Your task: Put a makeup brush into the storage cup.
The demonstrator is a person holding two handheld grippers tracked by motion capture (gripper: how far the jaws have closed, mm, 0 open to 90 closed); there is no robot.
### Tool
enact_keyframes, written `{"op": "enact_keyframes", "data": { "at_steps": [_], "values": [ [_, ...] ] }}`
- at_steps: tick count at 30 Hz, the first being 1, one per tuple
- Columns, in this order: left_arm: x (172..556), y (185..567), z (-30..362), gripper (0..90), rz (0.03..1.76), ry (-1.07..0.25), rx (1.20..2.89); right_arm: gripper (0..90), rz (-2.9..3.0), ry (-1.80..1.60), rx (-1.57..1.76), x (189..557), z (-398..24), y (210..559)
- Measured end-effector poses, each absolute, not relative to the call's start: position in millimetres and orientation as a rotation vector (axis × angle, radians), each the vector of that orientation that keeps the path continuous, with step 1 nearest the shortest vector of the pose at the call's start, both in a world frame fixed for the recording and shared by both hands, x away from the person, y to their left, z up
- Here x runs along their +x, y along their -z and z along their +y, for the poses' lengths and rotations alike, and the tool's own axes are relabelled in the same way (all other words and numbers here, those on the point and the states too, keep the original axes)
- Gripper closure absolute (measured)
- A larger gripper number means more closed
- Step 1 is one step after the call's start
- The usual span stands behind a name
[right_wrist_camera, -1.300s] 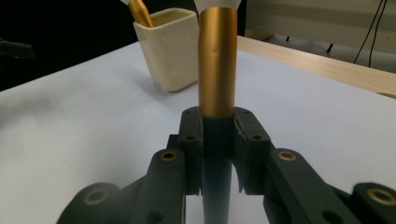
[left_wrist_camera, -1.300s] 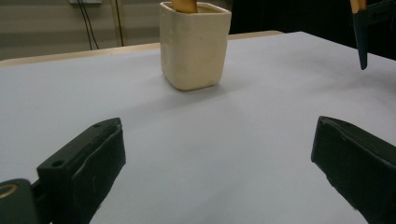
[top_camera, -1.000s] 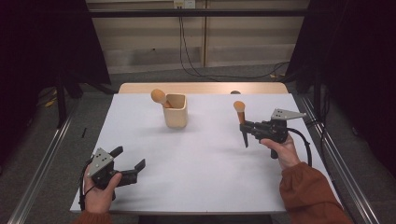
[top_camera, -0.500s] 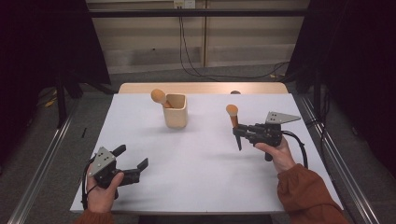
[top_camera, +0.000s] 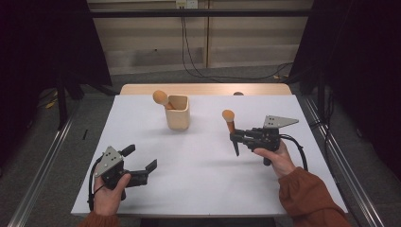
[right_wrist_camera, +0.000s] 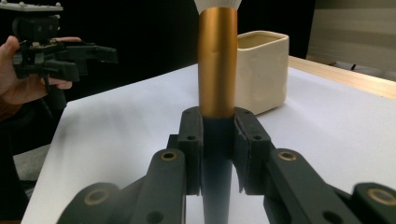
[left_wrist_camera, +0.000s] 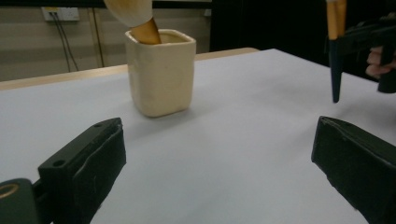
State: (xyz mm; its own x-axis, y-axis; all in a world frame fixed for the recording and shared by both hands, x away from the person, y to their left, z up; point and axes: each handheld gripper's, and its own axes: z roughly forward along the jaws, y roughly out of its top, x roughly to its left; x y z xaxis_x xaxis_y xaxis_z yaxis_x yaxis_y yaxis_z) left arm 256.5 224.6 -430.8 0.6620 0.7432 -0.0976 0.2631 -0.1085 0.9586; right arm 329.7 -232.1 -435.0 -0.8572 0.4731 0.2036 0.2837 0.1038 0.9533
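At the right of centre in the high view, the right gripper [top_camera: 235, 137] is clamping a makeup brush with a copper-coloured ferrule, dark tapered handle and pale rounded bristle head [top_camera: 230, 124]. The brush is standing nearly upright, head up, its dark tip pointing down and hanging above the white table sheet [top_camera: 203, 189]. In the right gripper view the two black jaws are pressing on the handle just below the ferrule, at the centre of the frame, and the brush [right_wrist_camera: 217, 70] is rising out of the top edge.

A cream square ceramic cup [top_camera: 178, 112] is sitting on the sheet in the upper middle of the high view, left of the held brush and apart from it. A second brush with a rounded tan head [top_camera: 161, 99] is leaning out of the cup toward the upper left.

In the lower left of the high view, the left gripper [top_camera: 140, 163] is resting low over the sheet in a hand. Its jaws are standing wide apart with nothing between them; in the left gripper view they are framing the cup [left_wrist_camera: 161, 74] in the upper middle.
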Motion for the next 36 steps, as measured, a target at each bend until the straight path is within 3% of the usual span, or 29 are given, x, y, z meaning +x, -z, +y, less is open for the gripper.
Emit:
{"op": "enact_keyframes", "data": {
  "at_steps": [27, 36],
  "values": [
    [270.2, 412.0, 180.8, 2.4, 0.656, -0.475, 1.732, 75.7, 2.27, -1.919, 0.678, 319.0, -205.8, 435.6],
    [274.1, 406.3, 163.5, 1.5, 0.6, -0.381, 1.716, 75.7, 2.266, -1.949, 0.653, 316.7, -201.3, 432.1]
  ]
}}
